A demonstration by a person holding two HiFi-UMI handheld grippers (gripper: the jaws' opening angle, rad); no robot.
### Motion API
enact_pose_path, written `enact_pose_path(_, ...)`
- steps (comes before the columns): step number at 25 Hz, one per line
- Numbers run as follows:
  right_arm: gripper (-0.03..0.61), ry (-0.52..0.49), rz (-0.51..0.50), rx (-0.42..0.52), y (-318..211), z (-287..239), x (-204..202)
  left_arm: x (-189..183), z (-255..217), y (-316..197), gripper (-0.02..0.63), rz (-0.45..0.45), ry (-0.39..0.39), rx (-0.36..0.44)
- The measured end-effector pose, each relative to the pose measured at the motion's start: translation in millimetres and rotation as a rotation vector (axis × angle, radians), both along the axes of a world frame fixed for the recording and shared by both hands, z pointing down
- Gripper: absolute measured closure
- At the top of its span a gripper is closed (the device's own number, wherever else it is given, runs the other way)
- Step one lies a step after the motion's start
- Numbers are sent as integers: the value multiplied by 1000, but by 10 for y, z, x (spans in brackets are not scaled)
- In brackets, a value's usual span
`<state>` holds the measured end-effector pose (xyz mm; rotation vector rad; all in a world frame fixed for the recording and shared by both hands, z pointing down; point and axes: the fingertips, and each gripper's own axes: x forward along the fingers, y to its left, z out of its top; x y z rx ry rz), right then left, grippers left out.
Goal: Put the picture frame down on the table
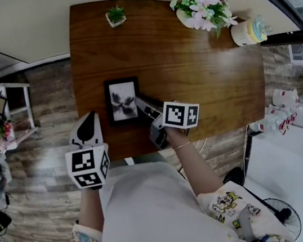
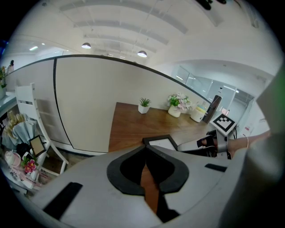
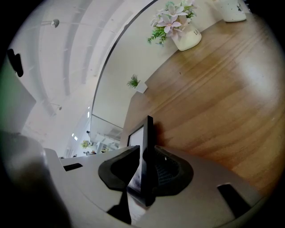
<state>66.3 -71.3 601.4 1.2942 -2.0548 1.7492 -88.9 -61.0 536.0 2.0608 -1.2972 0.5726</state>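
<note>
Nearly there: the picture frame [image 1: 122, 100] is lying face up on the bench [image 1: 201, 75], in the bench's near left quarter, with its far end resting on the wood. The right gripper [image 1: 141, 104] is reaching in over the bench's near edge, and its fingers are straddling the frame's right side, standing a little apart. One finger is lying under the frame's back, next to the bench top, while the other is appearing to sit just clear of the glass, so the hold is looking loose rather than clamped. The left gripper [image 1: 88, 122] is hovering at the bench's near left corner, its fingers together on nothing, taking no part. By this showing the lowering is looking as good as done. What is remaining is for the right gripper to be drawing its lower finger out so the frame is settling fully flat on the bench, without being dragged along.
</note>
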Motion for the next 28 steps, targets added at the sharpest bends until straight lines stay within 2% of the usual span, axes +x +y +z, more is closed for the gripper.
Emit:
enact_pose_path(16,469,38,-7,25,-24,-61,96,-12,-11,1,609,-1,-3,5)
enact_pose_path(28,446,103,-25,148,-85,-540,246,-15,-340,-110,609,-9,-2,78)
